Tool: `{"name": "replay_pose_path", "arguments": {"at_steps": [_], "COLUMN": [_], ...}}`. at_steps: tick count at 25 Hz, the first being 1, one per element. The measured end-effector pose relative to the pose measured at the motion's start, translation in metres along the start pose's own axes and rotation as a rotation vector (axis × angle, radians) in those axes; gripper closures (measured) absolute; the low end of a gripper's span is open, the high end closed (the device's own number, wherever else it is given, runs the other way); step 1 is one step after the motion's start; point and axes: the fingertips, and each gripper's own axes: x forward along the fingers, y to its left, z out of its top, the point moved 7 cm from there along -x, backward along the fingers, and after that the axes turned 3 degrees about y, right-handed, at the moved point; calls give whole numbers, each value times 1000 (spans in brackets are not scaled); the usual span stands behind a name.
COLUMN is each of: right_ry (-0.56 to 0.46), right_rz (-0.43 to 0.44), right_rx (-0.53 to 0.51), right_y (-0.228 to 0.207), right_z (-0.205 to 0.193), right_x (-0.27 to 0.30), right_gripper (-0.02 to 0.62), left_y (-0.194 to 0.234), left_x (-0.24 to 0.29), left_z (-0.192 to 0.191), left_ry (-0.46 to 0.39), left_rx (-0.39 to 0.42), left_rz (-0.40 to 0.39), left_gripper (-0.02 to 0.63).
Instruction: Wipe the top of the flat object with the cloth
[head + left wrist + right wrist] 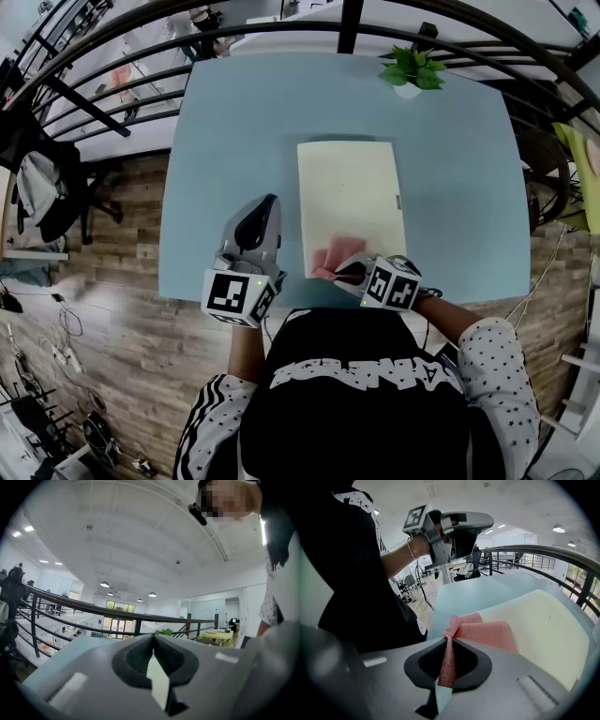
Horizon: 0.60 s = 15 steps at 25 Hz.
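Your left tongs (265,211) are pressed together and empty, held over the desk (225,131) clear of the work. Your right tongs (349,272) pinch the pink cloth (330,257) by a bunched corner, so it lies on the flat object's (349,187) near end, ready to wipe.

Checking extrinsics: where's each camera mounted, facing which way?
Head view: on the head, steeply down at table, cream board, pink cloth; left gripper, right gripper, torso show.
Left gripper view: on left gripper, tilted up toward railing, ceiling; shut jaws, sleeve show.
Right gripper view: on right gripper, across clamped cloth and board toward left gripper.
Shared: first and third both see cloth, board, left gripper.
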Motion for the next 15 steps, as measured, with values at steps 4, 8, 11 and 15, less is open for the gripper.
{"name": "replay_pose_path", "arguments": {"at_steps": [4,8,11,15], "right_ry": [15,13,-58,-154], "right_rz": [31,57,88,109], "right_rx": [4,28,117,205], "right_y": [4,4,2,-7], "right_z": [-1,-2,3,11], "right_x": [4,3,-5,-14], "right_gripper": [581,581,581,581], "left_y": [2,2,2,6], "left_x": [-1,-1,-2,-2], "left_z": [-2,-2,-2,-2], "left_ry": [0,0,-2,-2], "left_rx": [-4,-4,-7,-8], "left_rz": [5,7,10,15], "left_gripper": [606,606,606,606]}}
